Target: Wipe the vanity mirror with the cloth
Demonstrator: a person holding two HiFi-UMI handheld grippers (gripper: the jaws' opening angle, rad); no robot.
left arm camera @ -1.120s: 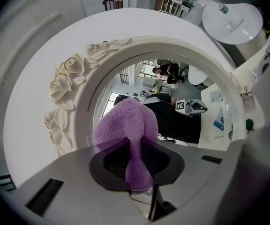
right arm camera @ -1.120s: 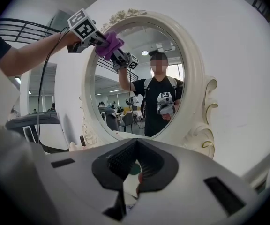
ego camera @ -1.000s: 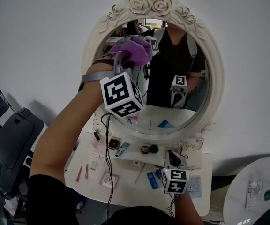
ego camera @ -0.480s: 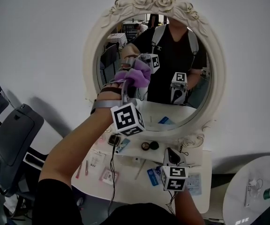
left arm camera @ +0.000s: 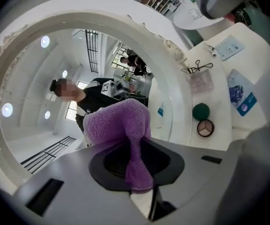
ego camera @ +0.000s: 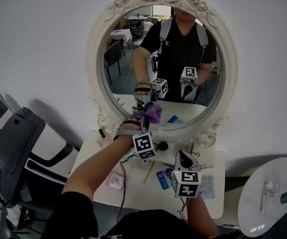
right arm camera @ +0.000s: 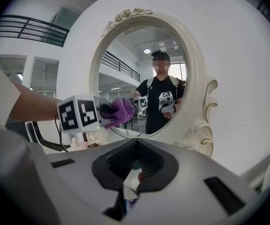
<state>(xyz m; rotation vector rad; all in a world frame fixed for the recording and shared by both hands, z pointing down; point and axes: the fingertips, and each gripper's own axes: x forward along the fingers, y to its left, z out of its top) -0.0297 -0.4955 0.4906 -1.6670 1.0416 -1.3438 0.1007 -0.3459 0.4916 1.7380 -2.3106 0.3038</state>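
An oval vanity mirror (ego camera: 183, 49) in an ornate white frame (ego camera: 96, 78) stands at the back of a white vanity table (ego camera: 211, 168). My left gripper (ego camera: 146, 119) is shut on a purple cloth (ego camera: 152, 113), which it presses against the lower part of the glass. In the left gripper view the cloth (left arm camera: 120, 124) bunches between the jaws of the left gripper (left arm camera: 137, 175) in front of the frame (left arm camera: 172, 78). My right gripper (ego camera: 182, 159) hangs low over the table, shut and holding nothing. The right gripper view looks past the right gripper (right arm camera: 131, 173) to the mirror (right arm camera: 146, 74) and the cloth (right arm camera: 119, 110).
Small items lie on the table: a round compact (ego camera: 159, 146), a green lid (left arm camera: 201, 111), blue packets (ego camera: 162, 189) and cards. A dark office chair (ego camera: 11, 146) stands at the left. At the lower right is a round white side table (ego camera: 270, 198).
My left gripper has carried the cloth down the glass, from the mirror's upper left to its lower edge. The right gripper has stayed in place.
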